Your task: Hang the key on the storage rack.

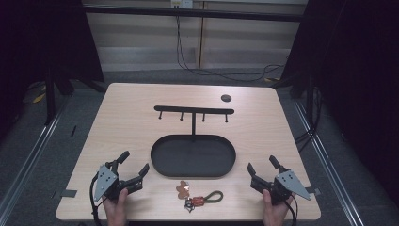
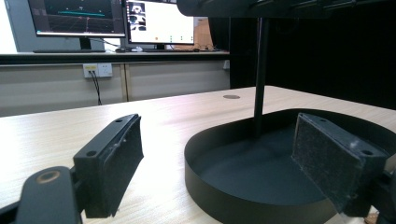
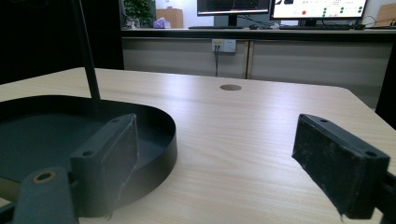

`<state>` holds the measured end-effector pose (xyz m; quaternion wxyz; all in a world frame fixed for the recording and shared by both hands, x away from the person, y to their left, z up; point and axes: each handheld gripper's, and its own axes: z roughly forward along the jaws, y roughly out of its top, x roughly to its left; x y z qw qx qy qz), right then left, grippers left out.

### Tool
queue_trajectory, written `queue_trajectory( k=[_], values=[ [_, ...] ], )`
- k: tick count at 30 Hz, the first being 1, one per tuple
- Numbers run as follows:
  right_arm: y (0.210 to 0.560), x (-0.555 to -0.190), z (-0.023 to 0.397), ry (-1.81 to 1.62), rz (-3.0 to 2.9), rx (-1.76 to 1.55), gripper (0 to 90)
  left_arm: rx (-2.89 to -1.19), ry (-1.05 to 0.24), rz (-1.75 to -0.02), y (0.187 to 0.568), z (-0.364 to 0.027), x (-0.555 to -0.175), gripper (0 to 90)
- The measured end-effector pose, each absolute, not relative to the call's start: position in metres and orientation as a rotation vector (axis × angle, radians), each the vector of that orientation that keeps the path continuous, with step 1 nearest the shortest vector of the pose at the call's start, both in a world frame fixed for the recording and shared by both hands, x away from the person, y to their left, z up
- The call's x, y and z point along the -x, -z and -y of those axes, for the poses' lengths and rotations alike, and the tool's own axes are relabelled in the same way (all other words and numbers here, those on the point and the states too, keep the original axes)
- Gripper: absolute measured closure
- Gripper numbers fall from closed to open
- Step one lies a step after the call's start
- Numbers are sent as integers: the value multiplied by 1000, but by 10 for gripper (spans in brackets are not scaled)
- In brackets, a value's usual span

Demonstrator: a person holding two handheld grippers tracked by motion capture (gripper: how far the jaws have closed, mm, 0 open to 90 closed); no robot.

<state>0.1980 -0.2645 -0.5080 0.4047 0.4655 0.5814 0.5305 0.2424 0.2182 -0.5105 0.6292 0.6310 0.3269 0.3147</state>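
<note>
Since nothing was yet between my jaws, the keychain (image 1: 201,199) was the thing I had my eye on: it lay flat on the table (image 1: 127,117) near my edge, between my two hands and just in front of the black tray (image 1: 162,167). It had a small brown tag at one end, a red metal clip in the middle and a dark cord loop trailing to the right. I judged it light and floppy, the cord soft and the clip hard and a little slippery, so the clip's body or the cord right beside it seemed the surest place to pinch (the tag looked too flat against the wood).

My left gripper (image 1: 133,167) rested on the table to the left of the keychain, jaws wide apart and holding nothing. My right gripper (image 1: 261,165) sat well to the right, equally wide and empty.

The tray carried a thin post with a bar of four hooks (image 1: 194,111). The tabletop was pale wood with a round dark cap (image 1: 226,98) near the far side. Beyond stood cabinets, trailing cables and monitors (image 2: 112,18) on a counter.
</note>
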Motion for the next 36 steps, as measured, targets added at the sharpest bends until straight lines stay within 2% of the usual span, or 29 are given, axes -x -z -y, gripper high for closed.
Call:
queue_trajectory(
  k=[13,17,36],
  values=[
    [507,-200,263,-1295,-1503,-1200,130,-1443,-720,-751,511,-218,-243,159],
    [505,-213,261,-1256,-1592,-1282,134,-1443,-721,-751,510,-218,-243,159],
    [495,-218,241,-1328,-2022,-1233,269,-1444,-721,-751,510,-218,-242,159]
  ],
)
